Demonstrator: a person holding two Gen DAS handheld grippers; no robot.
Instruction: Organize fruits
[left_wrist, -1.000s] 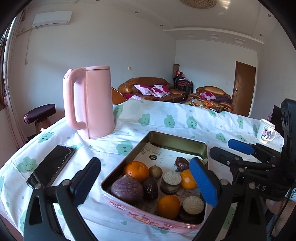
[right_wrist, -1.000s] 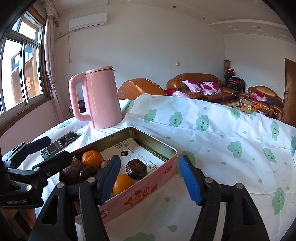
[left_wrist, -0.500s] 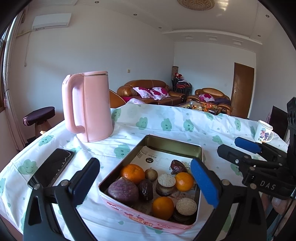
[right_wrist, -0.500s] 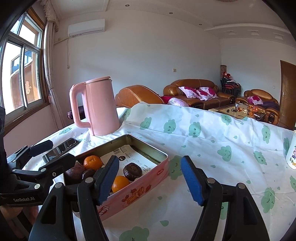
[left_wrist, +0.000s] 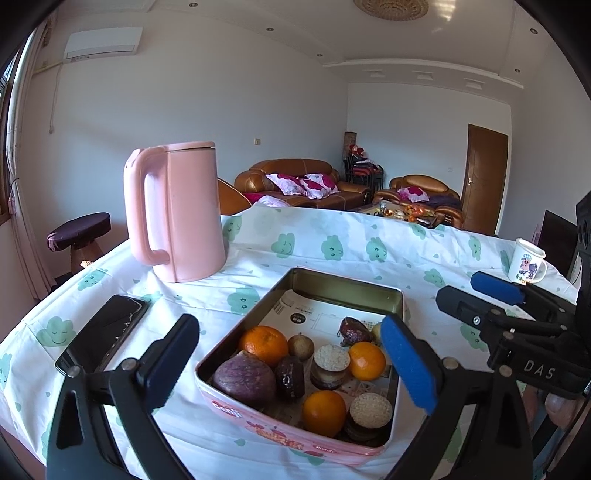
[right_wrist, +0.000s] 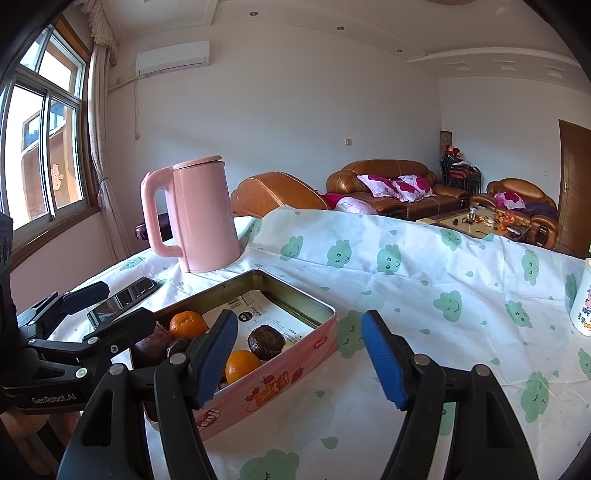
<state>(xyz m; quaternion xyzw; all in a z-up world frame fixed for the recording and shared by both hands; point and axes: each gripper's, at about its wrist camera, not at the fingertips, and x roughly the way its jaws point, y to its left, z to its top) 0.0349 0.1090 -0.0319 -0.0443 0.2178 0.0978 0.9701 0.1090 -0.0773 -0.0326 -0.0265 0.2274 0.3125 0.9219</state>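
- Left wrist view puts the left gripper (left_wrist: 291, 363) right over the near end of the pink tin (left_wrist: 295, 430), jaws wide apart and holding nothing, with the fruit heap sitting squarely between the two pads.
- Right gripper (right_wrist: 299, 354) hangs off the tin's right-hand side, jaws also spread and empty; its left pad overlaps the tin wall in the right wrist view, and bare tablecloth (right_wrist: 424, 266) lies between the jaws.
- Where's the fruit? All in the tin: three oranges (one at the far left of the pile (left_wrist: 264, 344), one near the right pad (left_wrist: 366, 360), one closest to the camera (left_wrist: 324, 412)), a big purple fruit (left_wrist: 244, 378) by the left pad, some small dark ones, and two stacks of round grainy-topped discs (left_wrist: 370, 410) (fruit or biscuit, hard to say).
- They look jumbled at the near end, kinds mixed, while the far end shows only the paper liner (left_wrist: 314, 314).
- Step in hand, as I judge it: both tools are clear of everything, which fits lining up for a pick, and equally fits backing off once all the fruit is gathered in the tin.
- Any pick from here calls for dropping between close-packed neighbours; the oranges look firm and round, likely to roll if nudged.
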